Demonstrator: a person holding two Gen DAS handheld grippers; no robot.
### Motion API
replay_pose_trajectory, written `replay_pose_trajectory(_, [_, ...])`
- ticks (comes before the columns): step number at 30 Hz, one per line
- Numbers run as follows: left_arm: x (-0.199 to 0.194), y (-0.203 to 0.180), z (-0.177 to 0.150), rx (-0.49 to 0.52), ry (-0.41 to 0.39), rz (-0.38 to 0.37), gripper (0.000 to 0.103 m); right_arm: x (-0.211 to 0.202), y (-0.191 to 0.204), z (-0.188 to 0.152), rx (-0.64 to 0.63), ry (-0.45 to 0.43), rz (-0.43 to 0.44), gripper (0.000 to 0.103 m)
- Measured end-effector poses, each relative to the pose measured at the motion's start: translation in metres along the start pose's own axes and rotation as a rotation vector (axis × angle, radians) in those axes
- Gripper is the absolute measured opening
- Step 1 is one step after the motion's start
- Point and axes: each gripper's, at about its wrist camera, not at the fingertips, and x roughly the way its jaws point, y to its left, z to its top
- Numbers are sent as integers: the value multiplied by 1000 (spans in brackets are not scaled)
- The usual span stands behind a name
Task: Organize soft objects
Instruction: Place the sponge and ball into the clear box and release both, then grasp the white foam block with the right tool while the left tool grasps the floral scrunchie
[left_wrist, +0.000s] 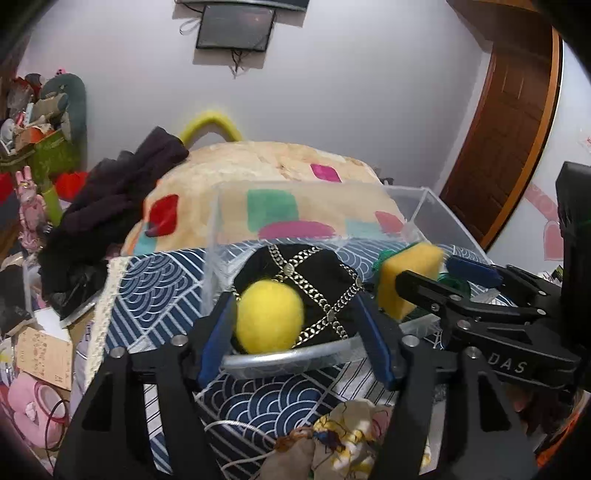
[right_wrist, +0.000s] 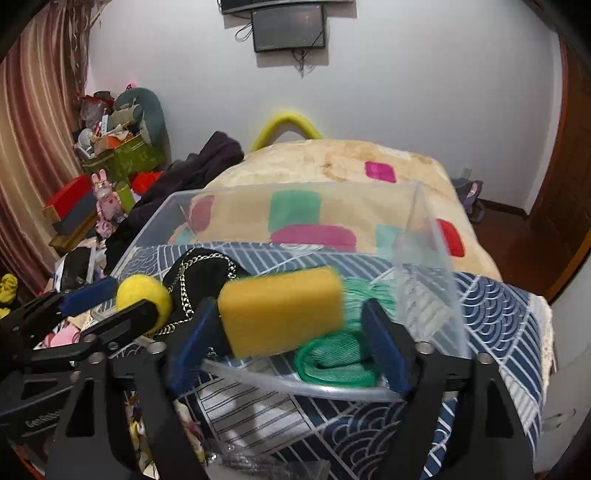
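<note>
Covering bed (right_wrist: 498, 317): blue wave-pattern cloth, under white wall (right_wrist: 406, 92).

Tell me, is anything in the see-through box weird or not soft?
One thing stands out: the black item in the clear box has metal chains crossed over it, which aren't soft. The yellow ball, yellow sponge and green cloth all look soft. The sponge looks blurred, between the right gripper's open fingers.
</note>
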Motion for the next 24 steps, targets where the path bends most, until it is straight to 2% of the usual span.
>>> replay_pose_trajectory(1, [-5, 0, 0, -1, -13, -1, 72, -6, -1, 0, -3, -19, 4, 87])
replay_pose_trajectory(7, [-33, -2, 2, 8, -59, -8, 82, -35, -2, 1, -25, -102, -20, 92])
replay_pose_trajectory(9, [-42, -5, 2, 23, -71, -5, 90, -44, -1, 0, -31, -133, -28, 101])
replay_pose_trajectory(11, [-49, -8, 0, 30, -80, -3, 96, -54, -1, -2, -44, -170, -45, 102])
replay_pose_trajectory(13, [-57, -9, -4, 35, -81, -17, 97, -61, 1, -5, -60, -190, -51, 103])
replay_pose_trajectory(17, [-65, -6, -18, 30, -44, -37, 97, -71, 2, -19, -69, -189, -19, 103])
replay_pose_trajectory(24, [-62, -1, -50, 26, 20, -20, 97, -60, 2, -55, -42, -99, -4, 103])
